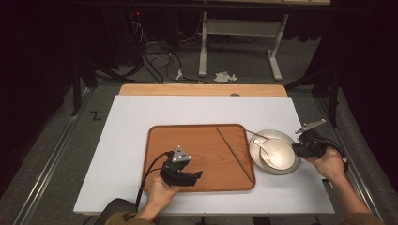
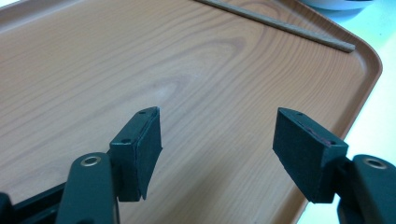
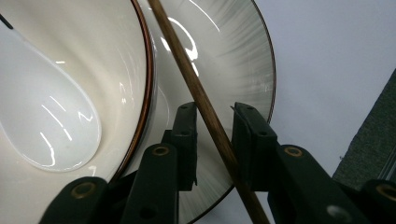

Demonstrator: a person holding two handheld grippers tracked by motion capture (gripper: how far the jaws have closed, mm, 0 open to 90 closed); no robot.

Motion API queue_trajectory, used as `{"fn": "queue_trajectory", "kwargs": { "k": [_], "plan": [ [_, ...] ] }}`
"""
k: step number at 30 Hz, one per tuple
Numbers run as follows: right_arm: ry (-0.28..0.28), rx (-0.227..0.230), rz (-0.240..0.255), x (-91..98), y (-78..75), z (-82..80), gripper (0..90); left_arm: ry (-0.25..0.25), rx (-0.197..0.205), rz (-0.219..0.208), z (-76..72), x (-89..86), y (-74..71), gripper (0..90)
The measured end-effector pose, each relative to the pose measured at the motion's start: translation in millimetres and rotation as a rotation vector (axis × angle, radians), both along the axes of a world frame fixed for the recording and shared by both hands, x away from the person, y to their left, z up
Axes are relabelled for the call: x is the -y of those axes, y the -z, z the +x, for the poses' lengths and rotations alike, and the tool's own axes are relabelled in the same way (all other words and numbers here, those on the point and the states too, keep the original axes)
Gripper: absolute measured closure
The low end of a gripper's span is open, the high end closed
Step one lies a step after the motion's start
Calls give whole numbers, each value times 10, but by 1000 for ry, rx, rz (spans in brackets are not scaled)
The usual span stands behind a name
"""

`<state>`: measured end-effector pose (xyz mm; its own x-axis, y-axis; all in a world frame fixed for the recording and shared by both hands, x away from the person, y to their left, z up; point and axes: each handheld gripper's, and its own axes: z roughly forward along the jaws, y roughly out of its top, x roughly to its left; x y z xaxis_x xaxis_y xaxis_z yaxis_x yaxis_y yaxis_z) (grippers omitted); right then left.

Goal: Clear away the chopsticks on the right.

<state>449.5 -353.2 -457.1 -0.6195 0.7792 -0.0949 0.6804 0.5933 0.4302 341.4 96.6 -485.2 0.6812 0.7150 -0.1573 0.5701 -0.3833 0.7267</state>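
A wooden tray (image 1: 187, 140) lies mid-table with one chopstick (image 1: 234, 153) lying slantwise across its right part. My left gripper (image 1: 197, 176) hovers over the tray's near side, open and with nothing in it; its own view shows the jaws wide apart (image 2: 217, 116) above bare tray wood (image 2: 140, 60). To the right of the tray a pale bowl (image 1: 277, 154) holding a white spoon (image 1: 264, 145) sits on a plate (image 1: 286, 138). My right gripper (image 1: 296, 147) is at the plate's right rim. A second chopstick (image 3: 187, 70) crosses the plate (image 3: 233, 60) and passes between the right gripper's (image 3: 215, 109) jaws, with a gap on one side.
The tray and plate rest on a white board (image 1: 131, 122) with a wooden strip (image 1: 202, 90) at its far edge. Grey carpet, cables and a stand's legs (image 1: 202, 47) lie beyond. The board's right edge is close behind my right hand.
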Motion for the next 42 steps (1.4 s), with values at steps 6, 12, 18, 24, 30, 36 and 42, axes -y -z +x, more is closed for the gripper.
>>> {"fn": "queue_trajectory", "kwargs": {
  "k": [6,12,18,24,30,36,42],
  "plan": [
    [5,20,20,5,31,-11,801,-1,-1,1,3,-2,0,325],
    [10,24,39,39,33,-23,845,-3,-1,1,4,2,4,325],
    [23,51,55,39,-11,-32,847,1,0,1,3,2,1,325],
    [30,92,88,31,-150,-90,848,0,0,-2,3,-2,-2,326],
    [26,135,112,-4,-291,-164,848,-5,1,-7,2,0,-2,325],
    [13,158,128,-84,-413,-257,848,-2,0,-7,3,1,-2,325],
    [-27,181,145,-216,-499,-375,848,-4,0,-10,3,-2,-4,325]
  ]
}}
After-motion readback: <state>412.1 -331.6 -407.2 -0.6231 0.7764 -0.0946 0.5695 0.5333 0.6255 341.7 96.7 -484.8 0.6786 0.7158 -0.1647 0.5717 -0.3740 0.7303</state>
